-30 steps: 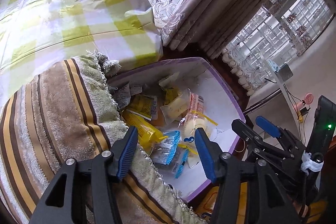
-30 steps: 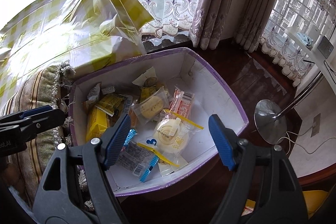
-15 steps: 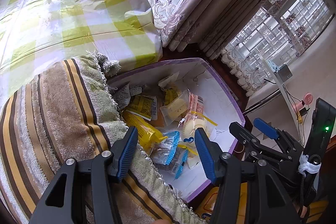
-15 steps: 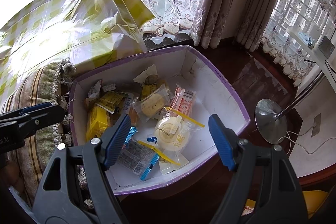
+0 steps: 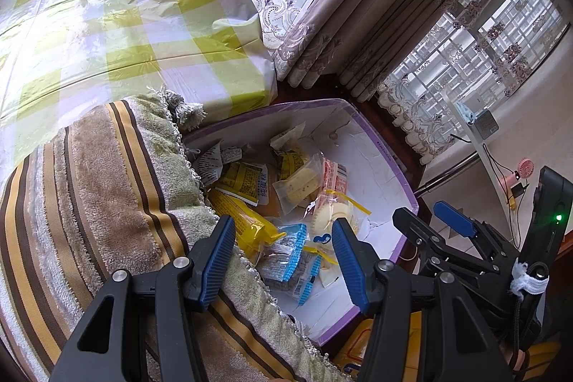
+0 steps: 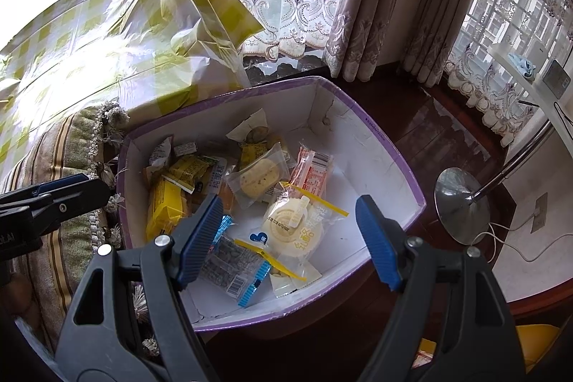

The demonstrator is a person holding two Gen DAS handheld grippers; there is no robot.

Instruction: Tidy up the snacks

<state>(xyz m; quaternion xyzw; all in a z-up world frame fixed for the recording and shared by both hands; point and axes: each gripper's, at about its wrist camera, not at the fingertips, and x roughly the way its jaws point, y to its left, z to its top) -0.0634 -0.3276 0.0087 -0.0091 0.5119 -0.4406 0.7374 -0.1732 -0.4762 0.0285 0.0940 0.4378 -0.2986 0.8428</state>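
Looking down from both of your grippers, you see a white box with a purple rim full of snacks. Your left gripper has its fingers apart and nothing is between them. Your right gripper also has its fingers spread wide, with nothing gripped. Both hang above the near end of the box.

Inside the box, a round pale cake in a clear bag lies near the middle. A blue-edged packet of dark seeds lies just beside it, toward you. A yellow packet sits by the left wall. A round cookie in a clear wrapper and an orange and white packet lie farther back.

A striped furry blanket is next to the box.
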